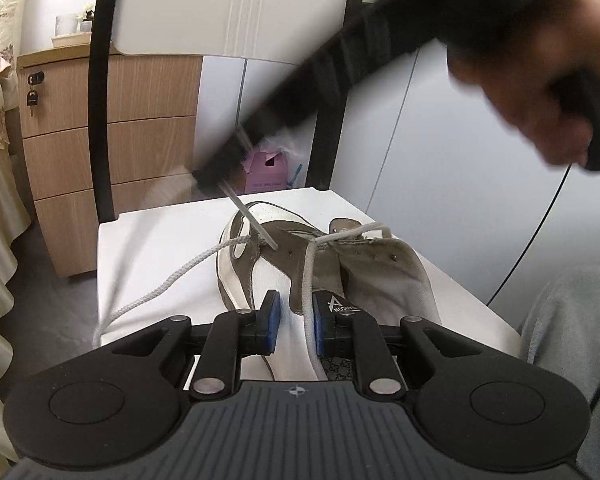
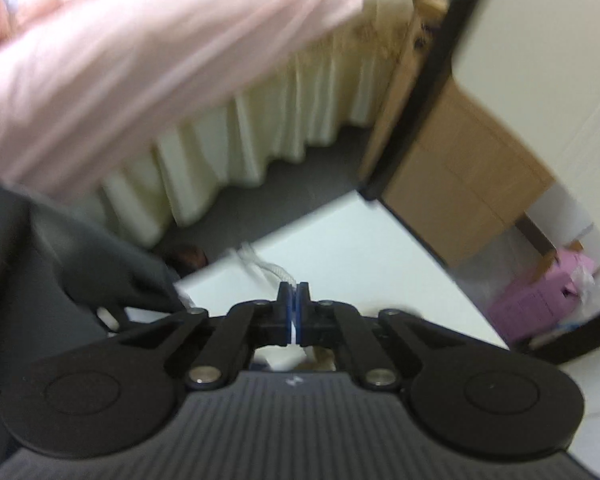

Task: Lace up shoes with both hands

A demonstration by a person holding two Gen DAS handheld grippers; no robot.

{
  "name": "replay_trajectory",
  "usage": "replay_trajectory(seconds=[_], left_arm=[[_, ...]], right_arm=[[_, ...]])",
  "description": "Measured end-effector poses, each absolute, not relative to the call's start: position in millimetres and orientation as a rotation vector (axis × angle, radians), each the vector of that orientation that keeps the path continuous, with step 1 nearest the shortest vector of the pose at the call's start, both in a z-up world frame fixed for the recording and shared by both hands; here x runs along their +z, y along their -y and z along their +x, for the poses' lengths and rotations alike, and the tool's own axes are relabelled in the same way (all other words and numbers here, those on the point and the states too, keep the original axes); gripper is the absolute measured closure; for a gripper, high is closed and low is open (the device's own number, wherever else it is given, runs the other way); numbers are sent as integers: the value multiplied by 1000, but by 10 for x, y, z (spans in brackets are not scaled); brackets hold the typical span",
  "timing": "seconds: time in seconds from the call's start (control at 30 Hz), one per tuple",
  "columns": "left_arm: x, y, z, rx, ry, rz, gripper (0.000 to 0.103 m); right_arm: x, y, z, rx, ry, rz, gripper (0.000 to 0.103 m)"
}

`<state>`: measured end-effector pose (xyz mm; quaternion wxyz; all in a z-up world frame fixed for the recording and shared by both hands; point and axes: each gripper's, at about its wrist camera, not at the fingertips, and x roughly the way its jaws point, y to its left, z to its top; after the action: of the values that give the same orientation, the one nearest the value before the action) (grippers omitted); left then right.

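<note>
We see the white-and-taupe leather shoe (image 1: 300, 272) on the white chair seat (image 1: 160, 248), toe away from us. The left gripper (image 1: 294, 320) pinches its tongue. The right gripper (image 2: 295, 300), fingers pressed together, clamps the white woven lace (image 1: 256, 224) end, aimed steeply down at a left-flap eyelet (image 1: 276, 247).

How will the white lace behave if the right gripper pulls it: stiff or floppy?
Probably floppy: the lace drapes in loose curves across the seat. Its clear tip looks stiff and straight, so it should thread. The shoe looks light and may slide when tugged.
</note>
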<state>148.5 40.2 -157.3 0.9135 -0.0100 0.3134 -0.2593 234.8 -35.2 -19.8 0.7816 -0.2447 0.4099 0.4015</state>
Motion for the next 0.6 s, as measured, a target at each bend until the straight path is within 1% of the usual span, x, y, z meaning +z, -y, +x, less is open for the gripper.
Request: replay_trajectory(seconds=[0.2, 0.33, 0.47, 0.6], left_arm=[[-1572, -385, 1483, -539, -644, -7, 85], [-1574, -393, 1486, -541, -645, -11, 85], [-1573, -392, 1503, -543, -649, -17, 85], [-1570, -386, 1518, -544, -653, -23, 85]], right_arm=[[436, -74, 2349, 999, -757, -419, 101], [694, -478, 2314, 1089, -697, -405, 101], [745, -858, 2230, 1177, -703, -405, 101], [567, -1106, 2105, 1231, -771, -431, 101]])
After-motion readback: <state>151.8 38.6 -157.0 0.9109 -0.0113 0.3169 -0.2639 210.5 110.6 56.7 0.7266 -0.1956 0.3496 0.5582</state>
